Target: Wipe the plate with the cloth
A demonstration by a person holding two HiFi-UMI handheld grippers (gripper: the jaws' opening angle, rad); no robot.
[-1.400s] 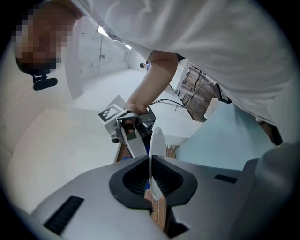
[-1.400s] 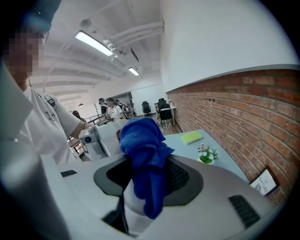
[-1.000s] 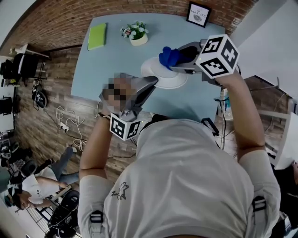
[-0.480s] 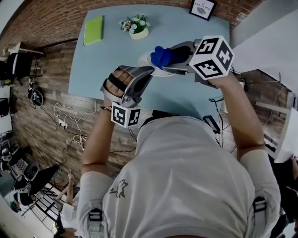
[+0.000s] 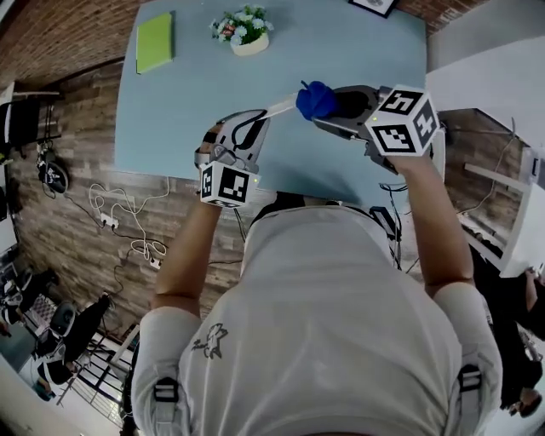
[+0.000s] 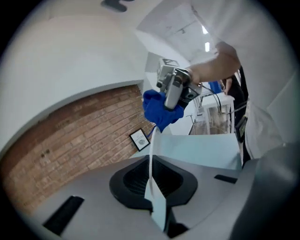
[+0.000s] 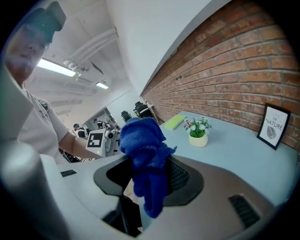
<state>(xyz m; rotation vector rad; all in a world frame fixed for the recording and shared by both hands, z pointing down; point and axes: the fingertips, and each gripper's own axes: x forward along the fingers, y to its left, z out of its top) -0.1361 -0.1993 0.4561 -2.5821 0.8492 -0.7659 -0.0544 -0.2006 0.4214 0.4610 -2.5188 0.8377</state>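
My left gripper [image 5: 254, 126] is shut on the rim of a white plate [image 5: 278, 107], held in the air above the blue table [image 5: 179, 119]. The plate [image 6: 151, 161] shows edge-on as a thin white line between the jaws. My right gripper [image 5: 334, 104] is shut on a bunched blue cloth [image 5: 316, 100], which presses against the plate's far edge. In the right gripper view the cloth [image 7: 144, 150] hangs out of the jaws and hides the plate. From the left gripper view, the cloth [image 6: 159, 110] sits at the plate's top, under the right gripper [image 6: 172, 89].
At the table's far edge stand a small potted plant [image 5: 241, 34], a green notebook [image 5: 154, 41] and a framed picture [image 5: 375, 7]. A brick wall [image 7: 225, 61] runs behind the table. Cables lie on the wooden floor [image 5: 119, 226] to the left.
Both grippers have come down and nearer to the person. The left one rolled, so the plate went from showing its face to standing edge-on. The cloth stayed against the plate.
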